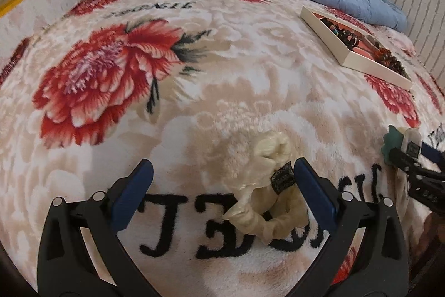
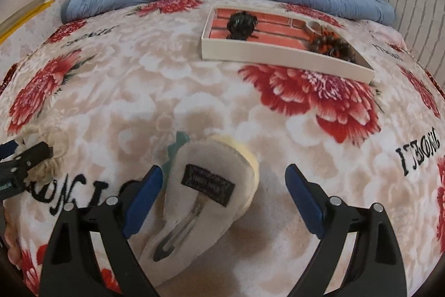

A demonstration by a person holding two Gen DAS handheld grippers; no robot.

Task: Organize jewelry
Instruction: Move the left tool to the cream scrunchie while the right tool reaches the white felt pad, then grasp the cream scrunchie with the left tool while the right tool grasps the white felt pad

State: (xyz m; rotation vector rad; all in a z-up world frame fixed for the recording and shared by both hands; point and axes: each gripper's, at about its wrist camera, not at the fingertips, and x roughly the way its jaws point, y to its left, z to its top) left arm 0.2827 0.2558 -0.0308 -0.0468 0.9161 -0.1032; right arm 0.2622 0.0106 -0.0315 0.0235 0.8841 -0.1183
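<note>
Left gripper [image 1: 222, 191]: jaws open around cream scrunchie [image 1: 267, 196]. Right gripper [image 2: 222, 194]: jaws open around felt hair clip [image 2: 200, 196]. Each best closed squarely, then carried to tray [image 2: 278, 54].

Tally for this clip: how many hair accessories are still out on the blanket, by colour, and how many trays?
Cream scrunchie: 1
Off-white fleece hair clip with a black label: 1
Teal piece partly hidden behind that clip, kind unclear: 1
White tray with a pink lining: 1
Total: 4
</note>
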